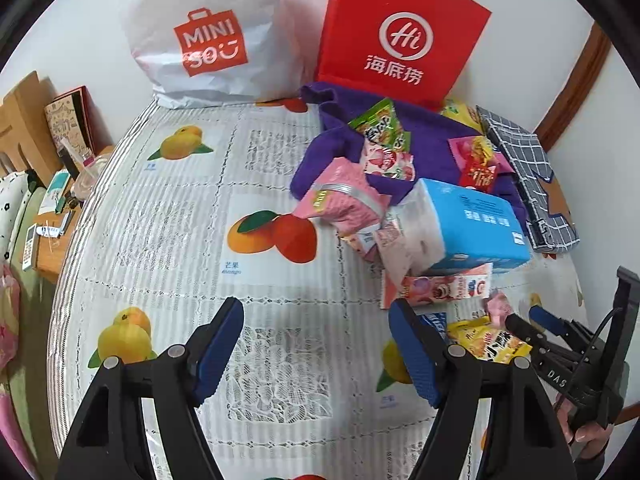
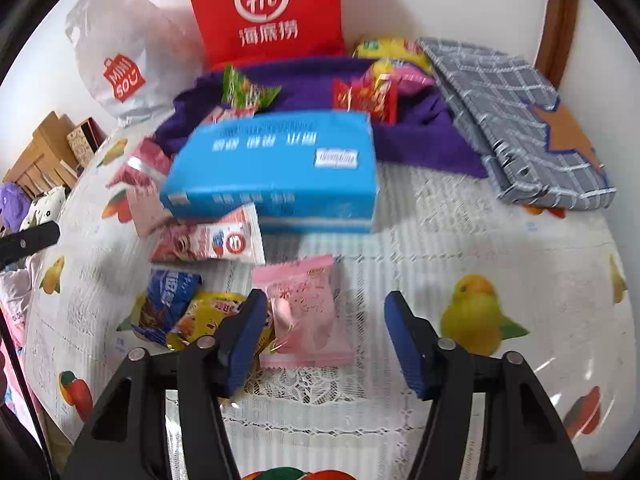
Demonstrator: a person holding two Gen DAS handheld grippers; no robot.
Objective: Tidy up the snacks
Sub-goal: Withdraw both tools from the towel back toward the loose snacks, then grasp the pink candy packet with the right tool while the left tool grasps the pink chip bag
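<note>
Where the fruit-printed lace-pattern table (image 2: 460,216) carries the loose snacks, the item nearest to hand is a small pink sealed plastic snack packet (image 2: 304,308), lying flat at 12 o'clock from the right tool (image 2: 326,340), between its blue pads.

- Right tool: jaws partly open, left pad beside the packet's left edge, right pad well clear; nothing held.
- Left tool (image 1: 316,356): jaws wide apart over bare cloth, holding nothing.
- Handling, as judged: light, soft, air-puffed film, slippery and crinkly; contents likely crushable. Best taken across its narrow width at mid-body, with gentle closure, not at the crimped ends.
- Neighbours: yellow foil snack packet (image 2: 204,316) and blue crinkled wrapper (image 2: 168,300) at 9 o'clock of the pink packet, nearly touching; blue cardboard box (image 2: 276,172) at 12 o'clock, apart.
- Risk: left pad snagging the yellow packet.
</note>
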